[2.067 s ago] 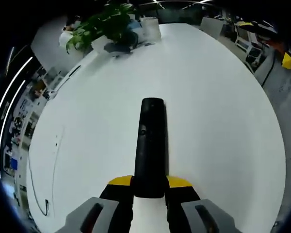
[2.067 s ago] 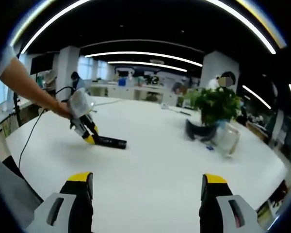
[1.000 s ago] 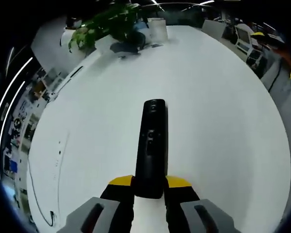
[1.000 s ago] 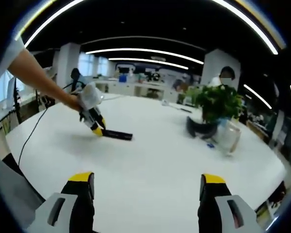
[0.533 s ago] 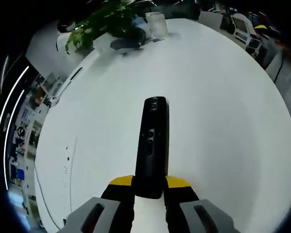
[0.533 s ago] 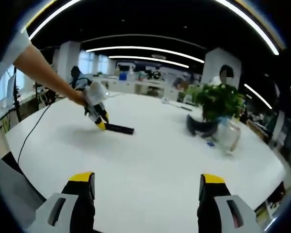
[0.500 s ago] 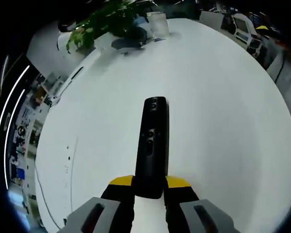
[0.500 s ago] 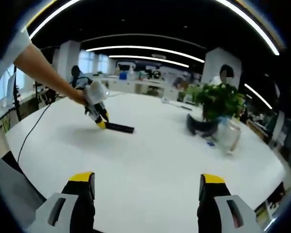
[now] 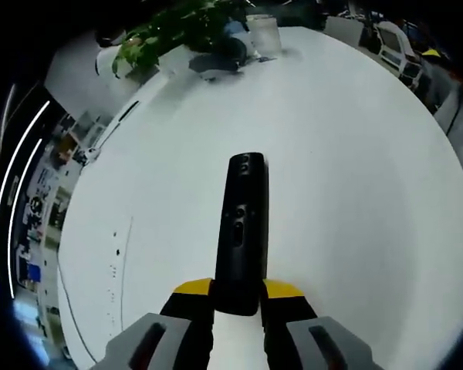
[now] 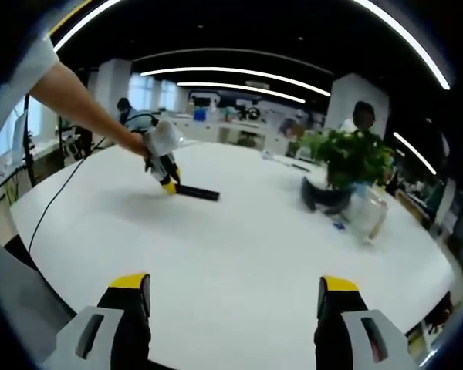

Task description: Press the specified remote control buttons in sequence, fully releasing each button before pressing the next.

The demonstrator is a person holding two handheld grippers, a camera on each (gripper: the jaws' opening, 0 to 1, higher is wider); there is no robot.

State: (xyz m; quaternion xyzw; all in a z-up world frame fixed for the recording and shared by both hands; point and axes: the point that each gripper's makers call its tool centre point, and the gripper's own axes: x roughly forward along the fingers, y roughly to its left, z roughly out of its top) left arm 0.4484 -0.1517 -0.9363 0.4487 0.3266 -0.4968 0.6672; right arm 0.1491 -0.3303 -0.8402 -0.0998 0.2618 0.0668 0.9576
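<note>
While the left tongs (image 9: pixel 238 297) clamp the remote (image 9: pixel 242 231) above the wide table (image 9: pixel 355 169), the right tongs (image 10: pixel 235 304) gape empty.

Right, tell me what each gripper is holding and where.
Left gripper clamps the black remote by its near end. Right gripper is open and holds nothing.

No legible text (anywhere visible)
</note>
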